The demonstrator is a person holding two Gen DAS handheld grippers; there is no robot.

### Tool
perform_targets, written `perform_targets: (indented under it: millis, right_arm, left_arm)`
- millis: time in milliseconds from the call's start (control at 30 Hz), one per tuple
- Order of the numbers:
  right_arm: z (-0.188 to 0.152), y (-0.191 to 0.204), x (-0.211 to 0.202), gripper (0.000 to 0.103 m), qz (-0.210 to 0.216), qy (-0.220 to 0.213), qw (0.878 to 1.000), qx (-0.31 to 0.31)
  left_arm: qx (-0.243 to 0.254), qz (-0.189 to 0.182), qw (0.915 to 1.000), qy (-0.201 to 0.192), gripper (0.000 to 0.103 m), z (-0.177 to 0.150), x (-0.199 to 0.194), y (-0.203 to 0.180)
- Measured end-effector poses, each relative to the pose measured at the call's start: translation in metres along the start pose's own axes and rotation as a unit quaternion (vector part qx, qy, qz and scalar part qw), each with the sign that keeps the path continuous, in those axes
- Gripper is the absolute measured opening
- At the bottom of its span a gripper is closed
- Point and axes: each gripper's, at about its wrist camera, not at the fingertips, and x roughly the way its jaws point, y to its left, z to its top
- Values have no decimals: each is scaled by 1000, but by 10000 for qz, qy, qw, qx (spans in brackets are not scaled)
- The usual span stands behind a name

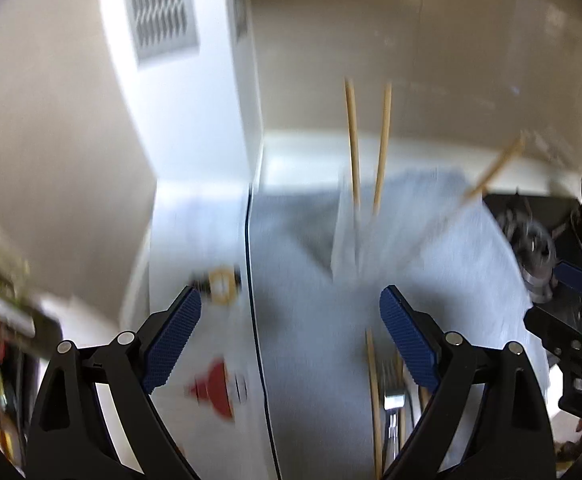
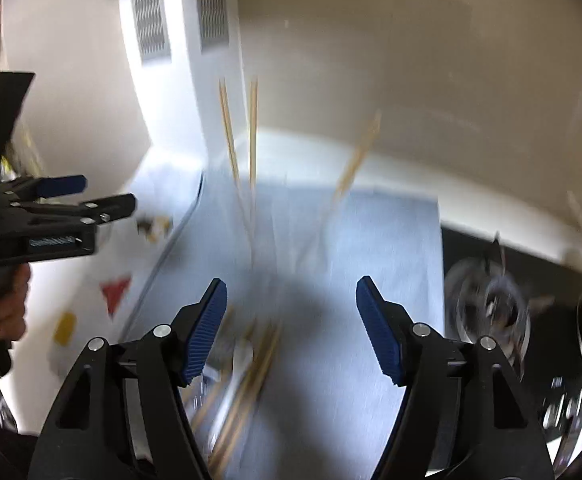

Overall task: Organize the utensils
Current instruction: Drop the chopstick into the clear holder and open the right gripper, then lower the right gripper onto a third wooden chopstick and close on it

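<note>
On grey cloth point(image 1: 303, 280), beside stove burner point(image 2: 491, 308), bamboo chopsticks point(image 2: 251, 376) lie lengthwise w/ a fork point(image 1: 395, 396), pointing away from cameras. Two more chopsticks point(image 1: 367, 144) stand nearly upright in clear holder point(image 1: 351, 236). Left gripper point(image 1: 291, 340) & right gripper point(image 2: 291, 328) both spread wide, nothing btw jaws.

We were in a home kitchen. A gas stove burner point(image 2: 491, 304) with control knobs point(image 2: 563, 408) sat beside a cloth-covered counter point(image 2: 391, 240), and a white fridge point(image 1: 195, 240) carried magnets point(image 1: 215, 388) on its door.
</note>
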Motion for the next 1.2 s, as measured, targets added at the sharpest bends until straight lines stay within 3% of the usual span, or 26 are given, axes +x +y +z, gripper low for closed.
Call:
perform_targets:
  millis: [133, 233, 500, 800, 867, 933, 1033, 1200]
  right_arm:
    - [-31, 0, 16, 67, 242, 646, 9972, 296]
    - [-43, 4, 19, 67, 282, 883, 9953, 282]
    - [-49, 11, 8, 67, 271, 843, 9959, 194]
    - [-46, 11, 12, 64, 353, 939, 9946, 249]
    - [-43, 5, 26, 51, 383, 1101, 9922, 448]
    - [-42, 0, 41, 26, 529, 1313, 9876, 680]
    - [-40, -8, 70, 16, 696, 1633, 9788, 1025]
    - [-39, -6, 105, 14, 666, 1921, 9717, 1203]
  left_arm:
    - [-18, 108, 9991, 414, 88, -37, 5, 1]
    - [-11, 2, 9976, 696, 88, -52, 11, -6]
    - [189, -85, 9958, 897, 88, -78, 11, -30]
    - [85, 57, 9964, 846, 88, -78, 3, -20]
    - [-40, 86, 9964, 847, 88, -78, 3, -13]
    - [-182, 93, 9961, 857, 88, -77, 3, -5]
    - [-361, 103, 9956, 861, 88, -78, 3, 6]
    - [-496, 200, 9944, 915, 88, -81, 7, 20]
